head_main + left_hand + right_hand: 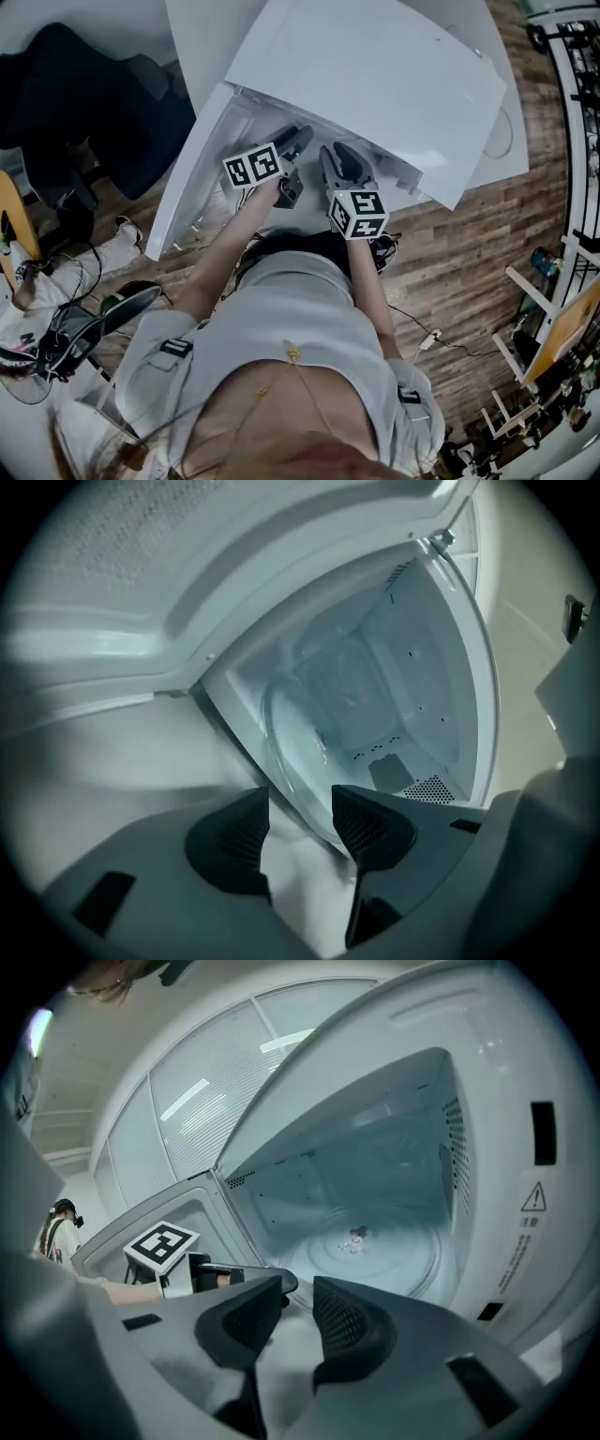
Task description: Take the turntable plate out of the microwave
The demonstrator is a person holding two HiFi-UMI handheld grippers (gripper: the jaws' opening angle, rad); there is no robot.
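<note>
open microwave cavity [375,1185] gives free passage; swung-out door [187,1208] borders left.

Dim bluish light, fisheye edges, soft blur

Count, head view:
- One microwave [375,84] is sitting at 12 o'clock.
- Its one door [192,178] is standing open toward 9 o'clock.
- One turntable plate [375,1251] is lying inside.
- Two tools are showing at the opening: the left tool [296,142] at 11 o'clock and the right tool [339,161] at 1 o'clock.
- Two marker cubes are riding them: left cube [253,167], right cube [358,214].
</note>
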